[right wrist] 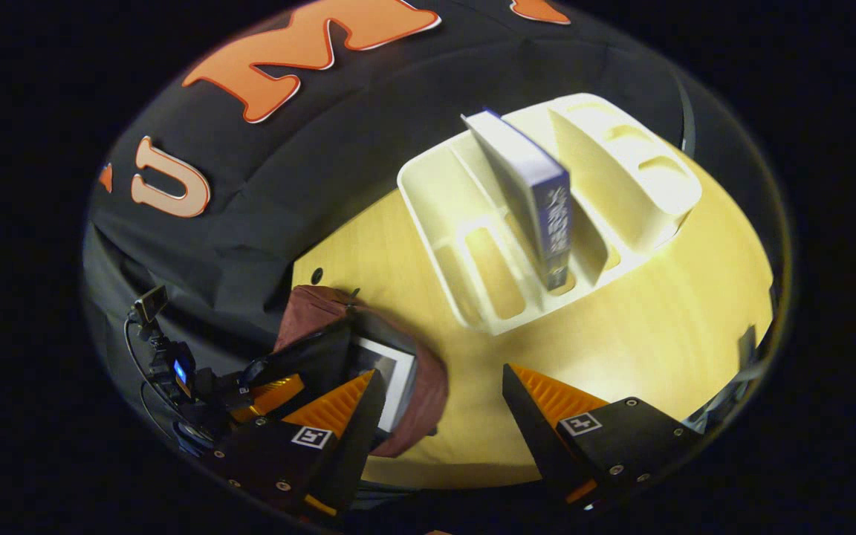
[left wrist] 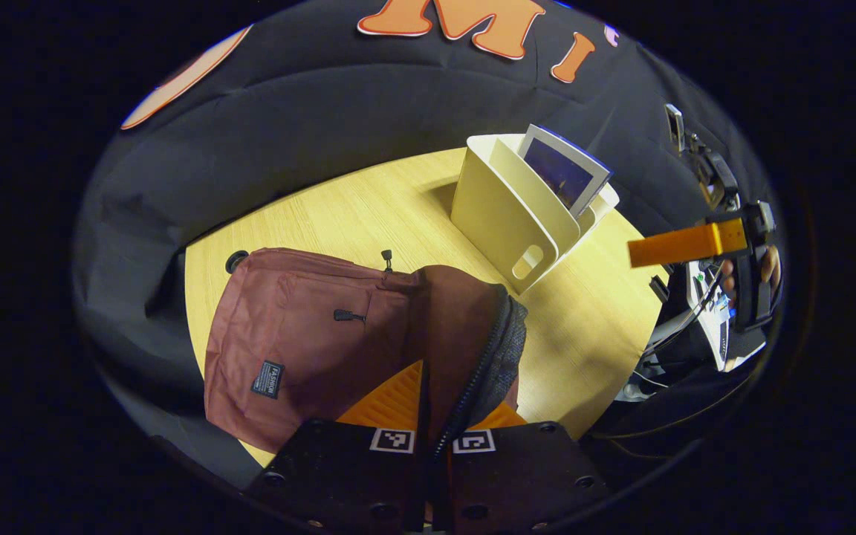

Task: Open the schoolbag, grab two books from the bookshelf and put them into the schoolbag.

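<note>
The maroon schoolbag (left wrist: 287, 327) lies on the table, its zipped mouth turned toward me. My left gripper (left wrist: 435, 397) is shut on the mouth's edge and holds it up. In the right gripper view the schoolbag (right wrist: 316, 308) gapes, and a white-edged book (right wrist: 391, 375) lies inside it. A cream bookshelf (left wrist: 502, 215) stands behind the bag with one blue book (left wrist: 565, 174) leaning in it. From the right gripper view, that book (right wrist: 539, 200) stands upright in the bookshelf (right wrist: 465, 253). My right gripper (right wrist: 443, 397) hovers open and empty over the table, between bag and shelf.
The round wooden table (left wrist: 368, 208) ends close to the black cloth wall. The hand with the right gripper (left wrist: 695, 245) is off the table's right edge, with cables and a small device (left wrist: 710, 327) beneath it. More cabled gear (right wrist: 168, 364) sits past the bag.
</note>
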